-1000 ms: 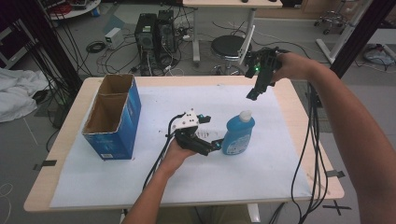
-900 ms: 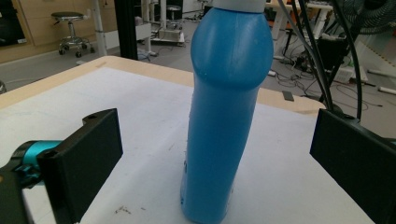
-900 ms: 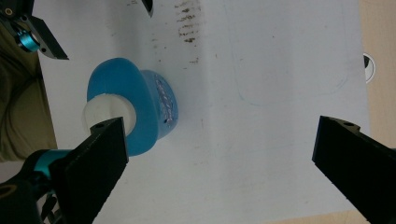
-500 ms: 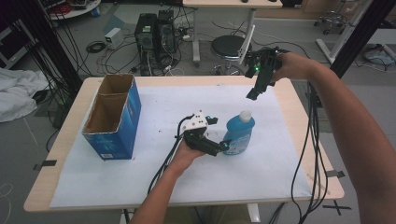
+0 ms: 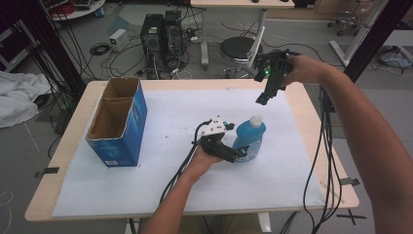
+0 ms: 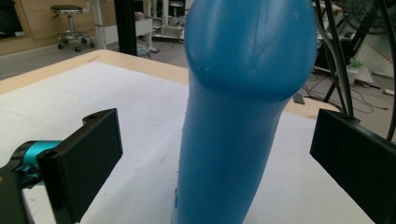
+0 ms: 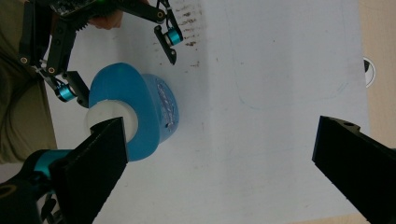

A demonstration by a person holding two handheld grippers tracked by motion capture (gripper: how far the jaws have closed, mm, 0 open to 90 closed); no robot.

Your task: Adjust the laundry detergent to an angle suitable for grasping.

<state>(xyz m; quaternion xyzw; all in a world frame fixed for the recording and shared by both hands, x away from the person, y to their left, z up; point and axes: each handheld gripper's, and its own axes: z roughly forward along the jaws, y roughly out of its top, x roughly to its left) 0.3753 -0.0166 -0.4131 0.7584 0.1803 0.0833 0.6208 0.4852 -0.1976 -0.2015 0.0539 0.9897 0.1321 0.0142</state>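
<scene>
1. left gripper (image 5: pixel 238 152) sits low on the white sheet (image 5: pixel 160 190), its jaws spread wide on either side of the blue bottle (image 5: pixel 249 140) – in the left gripper view the bottle stands between them with a gap on both sides, so nothing is pinched yet.
2. right gripper (image 5: pixel 263 97) hangs in the air above the far side of the table (image 5: pixel 73 146), jaws also spread, holding nothing; its view looks down on the bottle's white cap (image 7: pixel 111 119).
3. the bottle stands near the middle of the sheet, well apart from the open blue box (image 5: pixel 117 124) at the left.
4. it is upright – long axis vertical, cap pointing up, wide shoulder above a narrower waist.
5. handling, as a guess: smooth plastic, likely slippery and a little squeezable, and heavier if it is full, which cannot be told.
6. the best hold looks like the narrow waist under the bulge, where the jaws already line up, squeezing gently so it does not tip or pop out.
</scene>
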